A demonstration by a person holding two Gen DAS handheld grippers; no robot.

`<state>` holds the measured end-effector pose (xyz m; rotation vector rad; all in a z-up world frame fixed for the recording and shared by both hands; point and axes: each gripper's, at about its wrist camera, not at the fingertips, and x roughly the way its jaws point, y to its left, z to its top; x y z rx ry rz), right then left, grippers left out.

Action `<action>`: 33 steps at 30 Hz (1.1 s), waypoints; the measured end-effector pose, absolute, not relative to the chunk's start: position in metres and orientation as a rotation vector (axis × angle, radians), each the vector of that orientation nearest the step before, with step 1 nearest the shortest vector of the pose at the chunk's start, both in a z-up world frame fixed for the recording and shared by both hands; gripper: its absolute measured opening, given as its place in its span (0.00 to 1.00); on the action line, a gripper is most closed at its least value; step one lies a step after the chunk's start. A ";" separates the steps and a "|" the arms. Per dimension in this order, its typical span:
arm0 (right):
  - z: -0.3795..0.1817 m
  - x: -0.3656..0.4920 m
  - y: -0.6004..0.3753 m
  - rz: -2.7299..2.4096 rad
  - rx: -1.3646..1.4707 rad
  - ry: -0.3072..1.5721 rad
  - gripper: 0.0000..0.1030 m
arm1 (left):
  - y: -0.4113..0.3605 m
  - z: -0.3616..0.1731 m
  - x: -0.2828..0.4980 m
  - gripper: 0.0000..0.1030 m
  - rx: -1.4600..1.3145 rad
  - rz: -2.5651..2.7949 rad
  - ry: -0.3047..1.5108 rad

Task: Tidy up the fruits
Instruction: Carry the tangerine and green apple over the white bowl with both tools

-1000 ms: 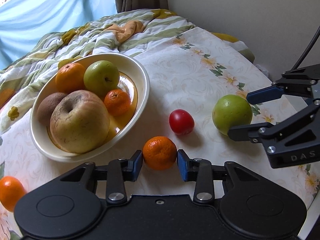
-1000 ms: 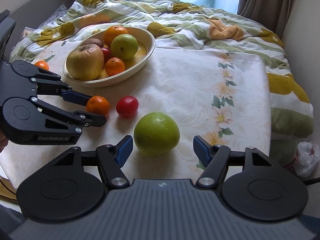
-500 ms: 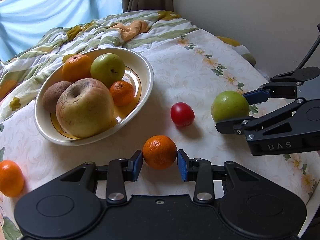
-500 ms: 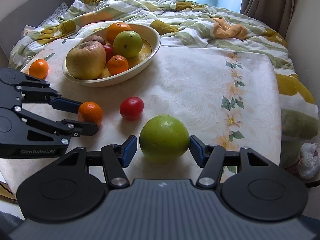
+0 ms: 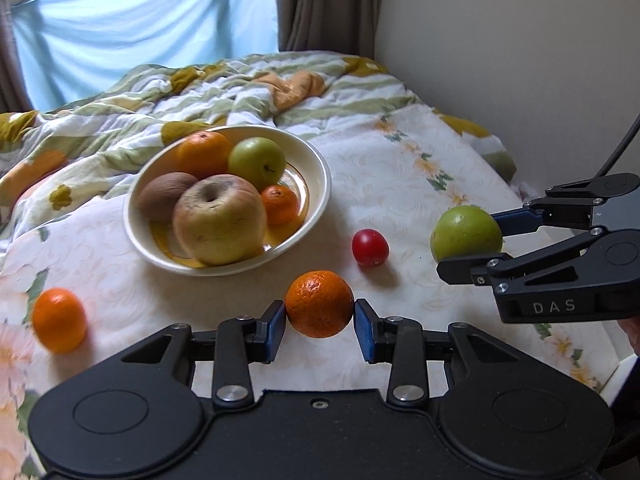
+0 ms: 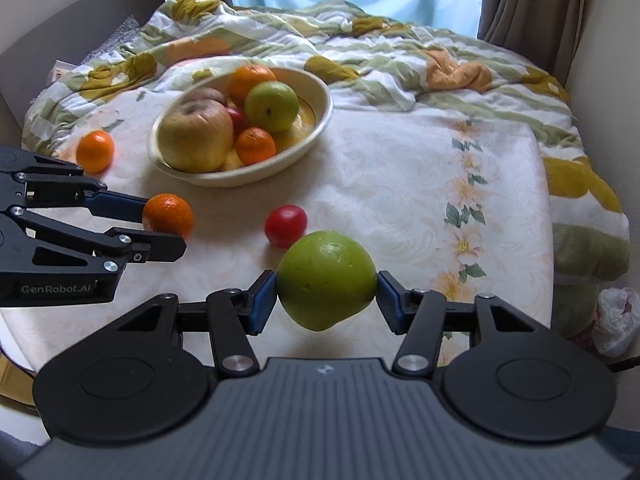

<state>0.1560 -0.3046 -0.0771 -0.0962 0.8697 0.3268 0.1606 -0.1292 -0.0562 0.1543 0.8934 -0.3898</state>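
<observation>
Orange comes first: on the far left a loose small orange (image 5: pixel 59 319) waits on the flowery cloth (image 5: pixel 400 184), not yet tidied away. Next is the cream bowl (image 5: pixel 320 184), already full of apples and oranges, likely where all the fruit belongs. Near the middle, the left gripper (image 5: pixel 320 322) has its jaws squeezed on a mandarin (image 5: pixel 319 303), one blue pad on each side, so it can be carried. A little red fruit (image 5: pixel 370 247) sits alone, touching nothing. On the right, the right gripper (image 6: pixel 326 300) has just been closing and its jaws, set wider, now clamp the big green apple (image 6: pixel 326 278).
</observation>
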 end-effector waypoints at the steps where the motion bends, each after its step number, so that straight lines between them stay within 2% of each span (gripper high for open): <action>1: -0.073 0.154 -0.304 0.328 -0.097 0.862 0.67 | -0.126 -0.052 0.156 0.40 0.142 -0.381 0.886; 18: -0.012 0.137 -0.283 0.394 -0.069 0.775 0.67 | -0.073 0.009 0.130 0.40 0.002 -0.214 0.771; 33: 0.014 0.201 -0.249 0.337 -0.048 0.732 0.67 | -0.030 0.024 0.222 0.40 -0.003 -0.225 0.774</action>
